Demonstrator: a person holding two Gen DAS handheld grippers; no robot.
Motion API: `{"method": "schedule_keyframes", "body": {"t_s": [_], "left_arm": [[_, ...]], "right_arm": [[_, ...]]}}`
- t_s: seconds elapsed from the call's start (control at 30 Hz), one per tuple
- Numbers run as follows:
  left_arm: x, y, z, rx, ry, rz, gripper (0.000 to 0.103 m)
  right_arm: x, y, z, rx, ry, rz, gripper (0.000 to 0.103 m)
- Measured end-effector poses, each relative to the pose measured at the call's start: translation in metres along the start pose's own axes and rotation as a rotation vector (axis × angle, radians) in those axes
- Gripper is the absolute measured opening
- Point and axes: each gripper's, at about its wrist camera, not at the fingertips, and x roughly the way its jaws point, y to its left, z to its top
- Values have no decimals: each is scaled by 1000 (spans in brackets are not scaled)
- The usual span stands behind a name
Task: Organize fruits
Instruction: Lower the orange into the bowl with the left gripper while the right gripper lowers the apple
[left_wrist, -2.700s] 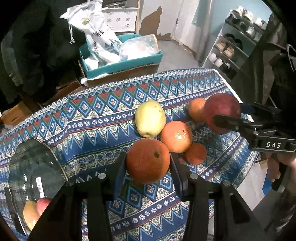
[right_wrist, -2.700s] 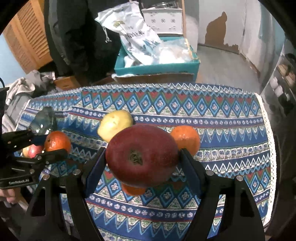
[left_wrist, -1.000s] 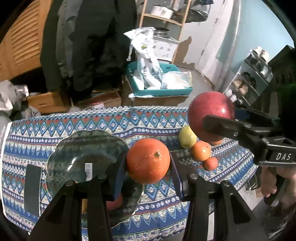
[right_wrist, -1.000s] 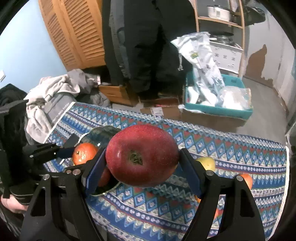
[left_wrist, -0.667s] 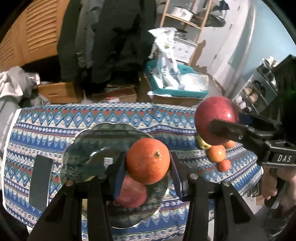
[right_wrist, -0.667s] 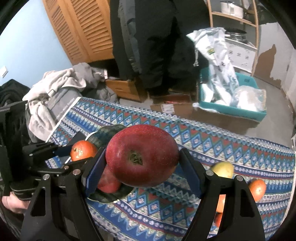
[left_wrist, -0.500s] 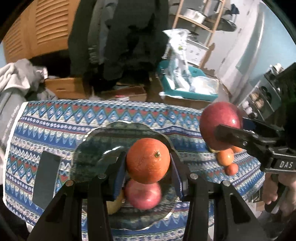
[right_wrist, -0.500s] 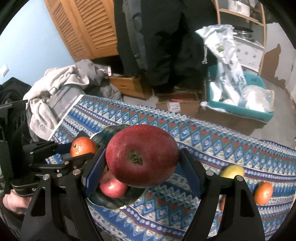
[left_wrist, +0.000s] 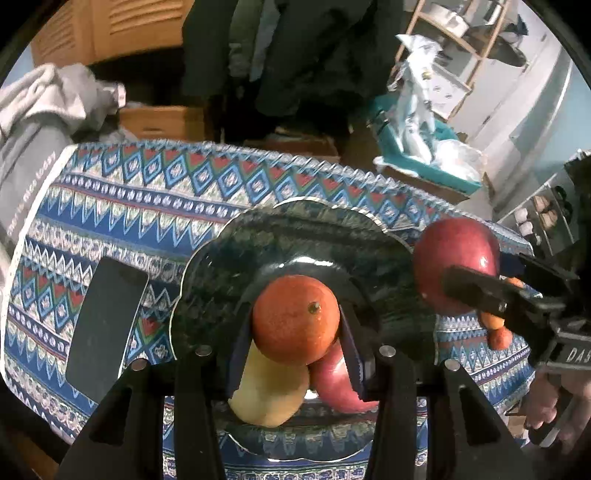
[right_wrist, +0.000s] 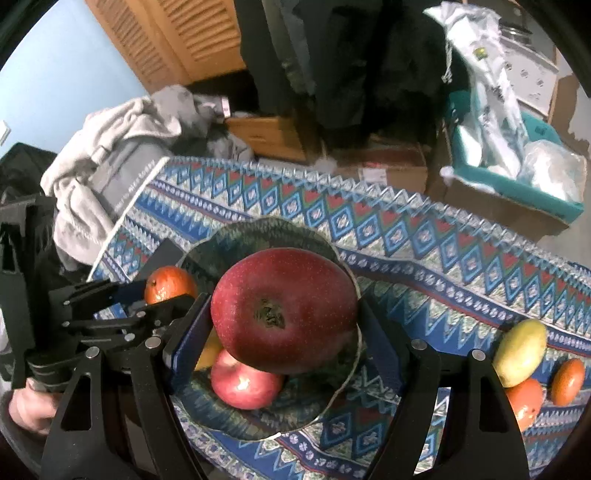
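Patterned blue tablecloth covering table, cluttered room behind. Left gripper clamping orange, hanging over dark glass plate; right gripper pinching big dark red apple above same plate. Already lying in plate — pink-red apple and yellow fruit. Waiting on cloth at far side — yellow-green fruit, two oranges. Roughly halfway, judging by that. Lettering "DAS" showing on right tool; grey garment's print unreadable.
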Motion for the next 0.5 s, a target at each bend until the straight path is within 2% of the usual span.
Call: {"method": "schedule_keyframes", "body": {"t_s": [0.33,0.5], "left_arm": [[26,23,-5,-95,86,-15,46],[26,21,-7,-89,82,-8,46]], "right_arm": [[36,2,-15,-6,83,-16,79],[46,6,-19,-14,105,-18,79]]}}
